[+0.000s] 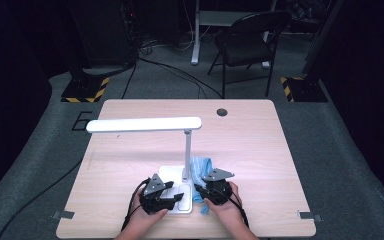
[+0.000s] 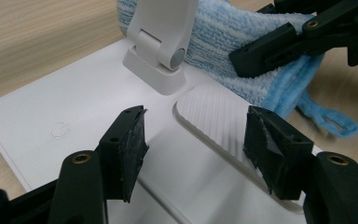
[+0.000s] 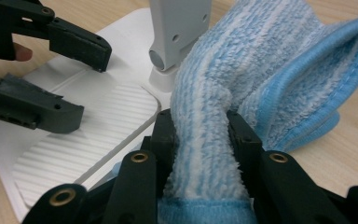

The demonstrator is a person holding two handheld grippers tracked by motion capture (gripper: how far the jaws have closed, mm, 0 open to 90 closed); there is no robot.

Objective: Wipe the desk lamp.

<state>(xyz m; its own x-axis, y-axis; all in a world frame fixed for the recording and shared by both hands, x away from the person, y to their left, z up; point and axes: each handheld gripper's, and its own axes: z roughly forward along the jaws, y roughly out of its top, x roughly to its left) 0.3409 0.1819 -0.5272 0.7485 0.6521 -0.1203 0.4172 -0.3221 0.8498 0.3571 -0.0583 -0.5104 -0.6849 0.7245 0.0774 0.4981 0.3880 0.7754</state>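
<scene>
A white desk lamp (image 1: 186, 150) stands on the wooden table (image 1: 250, 145), its flat base (image 2: 74, 107) near the front edge. A blue and white striped cloth (image 3: 261, 74) lies bunched against the lamp's stem on the right side of the base. My right gripper (image 3: 200, 135) is shut on a fold of that cloth, which bulges up between the jaws. My left gripper (image 2: 193, 135) hovers open over the ribbed pad (image 2: 214, 121) of the base with nothing between its fingers. In the high view the left gripper (image 1: 172, 196) and the right gripper (image 1: 200, 192) sit close together.
The lamp's long head (image 1: 144, 124) reaches left over the table's middle. A power mark (image 2: 59, 129) is on the base. A round cable hole (image 1: 222, 112) sits at the table's far edge. A black chair (image 1: 250, 40) stands on the floor beyond.
</scene>
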